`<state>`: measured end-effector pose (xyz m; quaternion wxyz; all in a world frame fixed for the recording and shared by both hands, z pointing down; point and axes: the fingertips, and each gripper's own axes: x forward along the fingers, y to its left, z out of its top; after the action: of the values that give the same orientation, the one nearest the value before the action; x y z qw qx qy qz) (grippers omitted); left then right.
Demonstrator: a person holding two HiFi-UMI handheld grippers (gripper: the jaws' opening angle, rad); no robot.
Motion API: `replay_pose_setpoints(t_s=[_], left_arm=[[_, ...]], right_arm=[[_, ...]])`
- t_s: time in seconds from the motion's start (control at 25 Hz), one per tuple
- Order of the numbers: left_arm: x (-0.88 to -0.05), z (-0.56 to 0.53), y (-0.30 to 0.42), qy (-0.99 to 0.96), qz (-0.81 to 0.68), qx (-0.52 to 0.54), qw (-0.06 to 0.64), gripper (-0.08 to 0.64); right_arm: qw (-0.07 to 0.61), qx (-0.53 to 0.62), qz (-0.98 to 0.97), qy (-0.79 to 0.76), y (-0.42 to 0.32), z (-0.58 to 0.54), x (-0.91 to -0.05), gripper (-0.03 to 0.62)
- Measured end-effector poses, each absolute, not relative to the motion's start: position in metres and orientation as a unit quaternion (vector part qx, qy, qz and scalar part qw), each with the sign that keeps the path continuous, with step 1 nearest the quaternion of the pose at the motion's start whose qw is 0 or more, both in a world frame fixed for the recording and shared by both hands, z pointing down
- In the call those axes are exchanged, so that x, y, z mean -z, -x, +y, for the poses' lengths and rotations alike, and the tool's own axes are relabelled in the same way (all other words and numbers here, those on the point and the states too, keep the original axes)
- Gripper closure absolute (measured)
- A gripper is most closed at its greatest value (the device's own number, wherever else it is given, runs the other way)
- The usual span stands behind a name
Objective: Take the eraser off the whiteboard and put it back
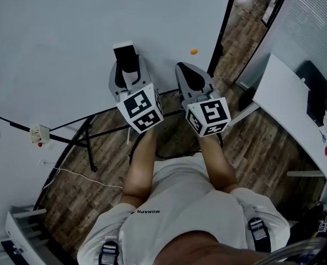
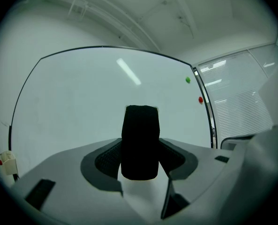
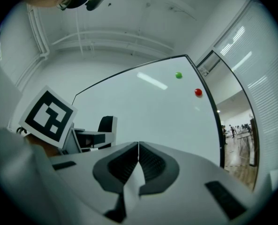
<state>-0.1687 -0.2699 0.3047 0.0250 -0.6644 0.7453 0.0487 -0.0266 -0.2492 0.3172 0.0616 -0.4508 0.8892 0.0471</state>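
A black eraser (image 2: 139, 135) with a white backing stands upright between the jaws of my left gripper (image 2: 139, 161), which is shut on it. In the head view the eraser (image 1: 124, 54) is held close in front of the whiteboard (image 1: 64, 43); whether it touches the board I cannot tell. My right gripper (image 1: 188, 72) hovers just to the right of the left one, its jaws shut with nothing between them. The right gripper view shows the shut right gripper (image 3: 138, 146), with the eraser (image 3: 106, 124) off to its left before the whiteboard (image 3: 153, 107).
A green magnet (image 3: 178, 75) and a red magnet (image 3: 198, 92) stick near the board's right edge. A small white box (image 1: 39, 134) hangs at the board's lower frame, above the black stand legs (image 1: 89, 148). A white table (image 1: 287, 101) stands at the right on wood flooring.
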Motion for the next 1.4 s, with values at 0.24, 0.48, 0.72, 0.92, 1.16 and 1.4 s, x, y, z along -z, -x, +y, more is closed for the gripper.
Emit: replay_pose_setpoints(t_s=[0.24, 0.48, 0.72, 0.92, 1.16, 1.4], left_arm=[[-0.306, -0.276, 0.172, 0.661, 0.748, -0.048, 0.021, 0.334], [-0.306, -0.285, 0.174, 0.659, 0.751, -0.046, 0.016, 0.334], [-0.309, -0.289, 0.176, 0.654, 0.755, -0.042, 0.01, 0.334], [-0.312, -0.295, 0.181, 0.645, 0.763, -0.026, 0.018, 0.334], [-0.315, -0.306, 0.175, 0.646, 0.763, -0.021, 0.016, 0.334], [-0.312, -0.315, 0.173, 0.648, 0.761, -0.031, 0.002, 0.334]], right_arm=[[0.061, -0.047, 0.889, 0.452, 0.027, -0.25, -0.317, 0.578], [0.061, -0.047, 0.888, 0.453, 0.028, -0.252, -0.317, 0.578], [0.063, -0.048, 0.888, 0.452, 0.023, -0.25, -0.315, 0.578], [0.064, -0.048, 0.889, 0.45, 0.026, -0.251, -0.314, 0.578], [0.063, -0.045, 0.891, 0.447, 0.025, -0.253, -0.318, 0.578], [0.064, -0.043, 0.891, 0.447, 0.024, -0.256, -0.319, 0.578]])
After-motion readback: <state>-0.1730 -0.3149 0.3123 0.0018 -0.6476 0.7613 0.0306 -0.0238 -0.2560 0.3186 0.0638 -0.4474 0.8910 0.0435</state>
